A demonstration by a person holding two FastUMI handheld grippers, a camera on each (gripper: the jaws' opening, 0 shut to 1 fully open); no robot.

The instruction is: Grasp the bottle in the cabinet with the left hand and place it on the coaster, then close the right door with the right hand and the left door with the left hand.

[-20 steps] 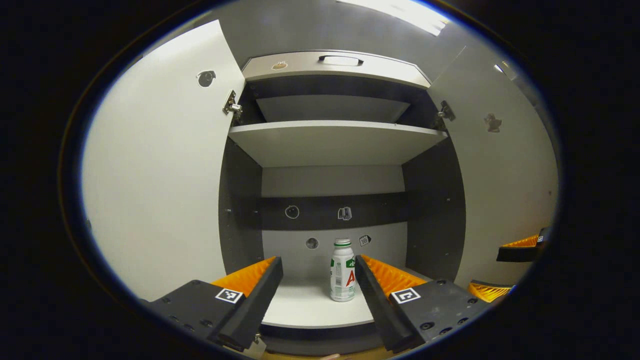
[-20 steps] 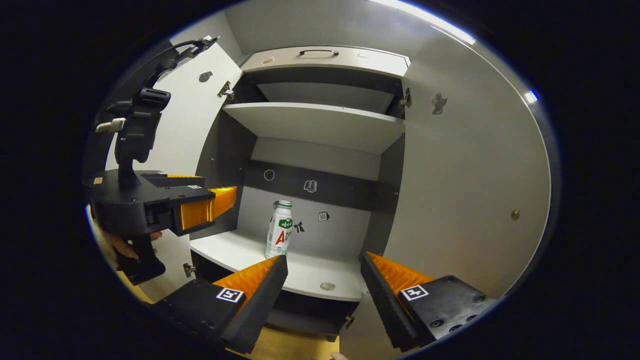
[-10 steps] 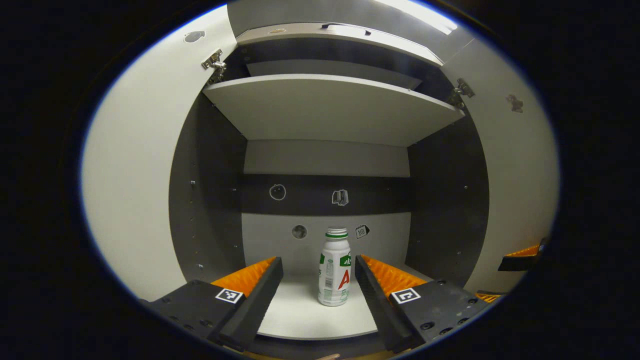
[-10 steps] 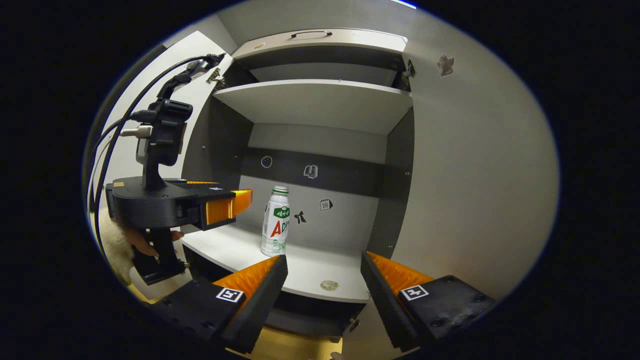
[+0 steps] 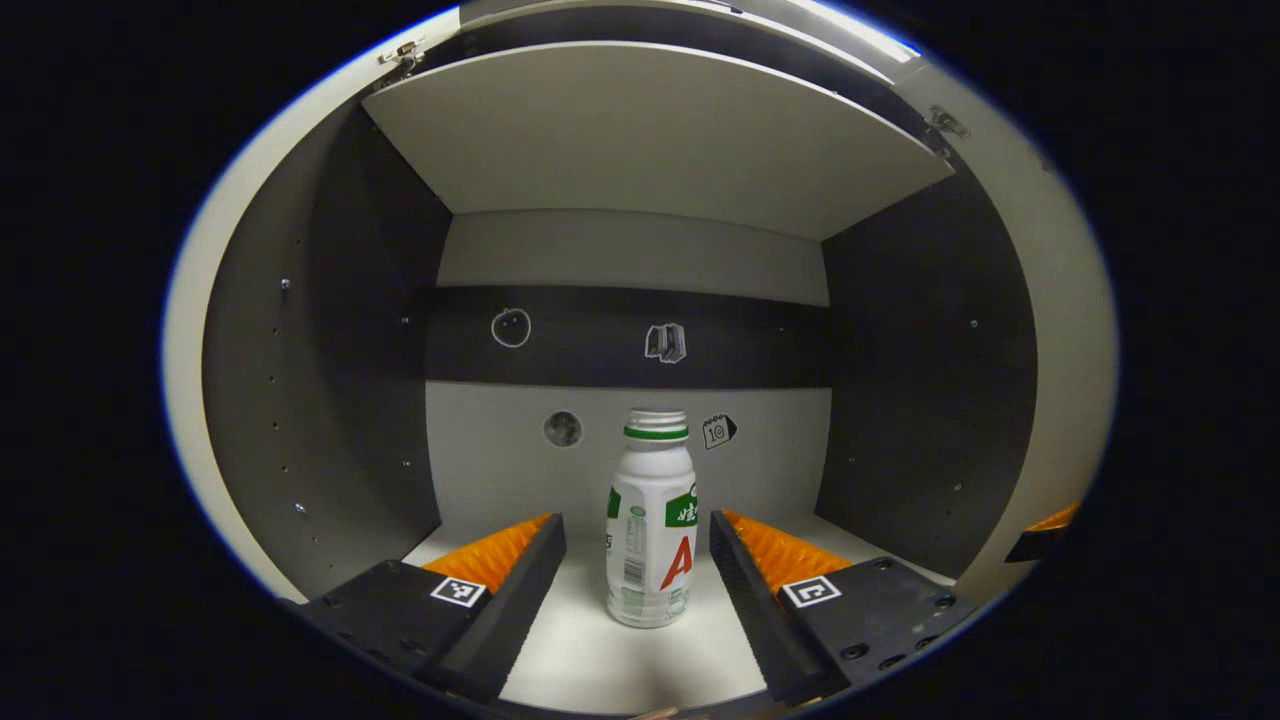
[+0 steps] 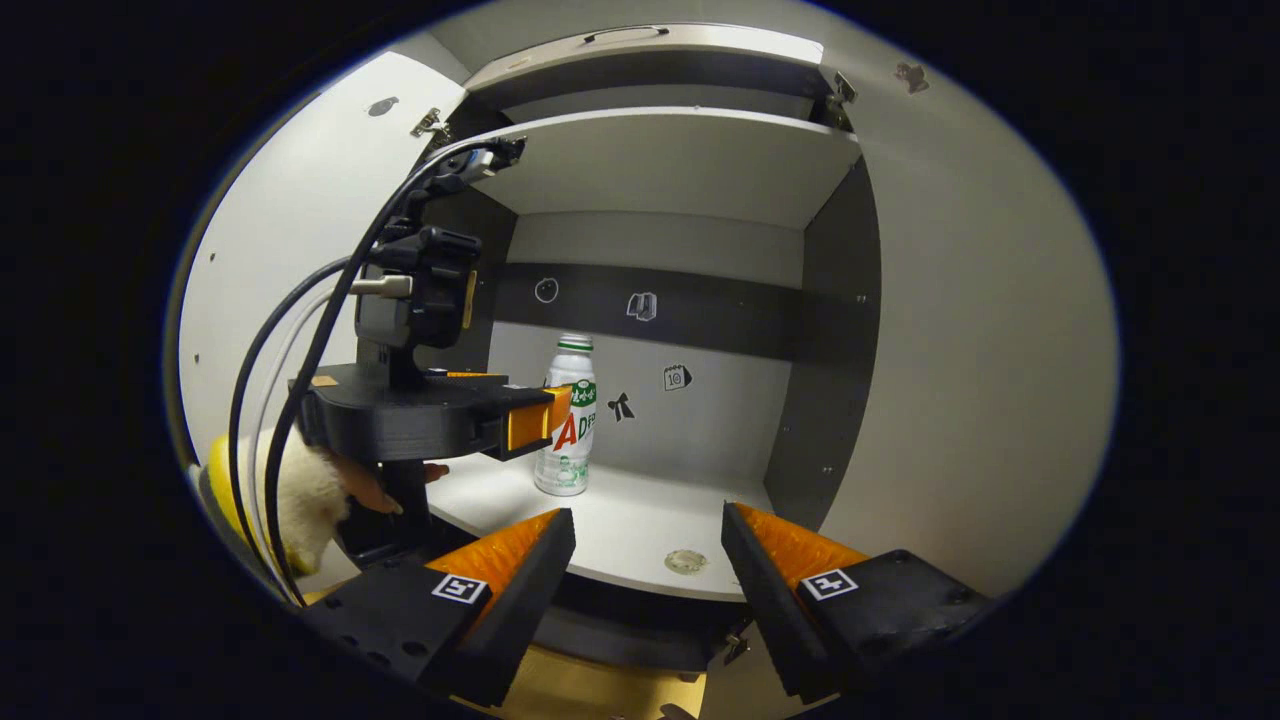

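White bottle (image 5: 650,525), base partly behind left tool (image 6: 530,420)

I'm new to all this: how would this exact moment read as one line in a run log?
phase: reach | left gripper: open, bottle between fingers, untouched | right gripper: open, outside cabinet | shelf: bottle upright | doors: open

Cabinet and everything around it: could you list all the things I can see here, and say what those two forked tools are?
White plastic bottle with green cap band: one, upright on the lower shelf, between the left tool's fingers, untouched.
Grey cabinet: one, dark side walls, pale shelves.
Upper shelf: one, pale, above the bottle.
Cabinet doors: two, pale grey, both swung open.
Small stickers: several, on the back wall.
Small round disc: one, near the lower shelf's front edge.
Left hand-held gripper: one, open, reaching into the cabinet.
Right hand-held gripper: one, open, outside the cabinet front.
Person's hand: one, holding the left tool's handle.
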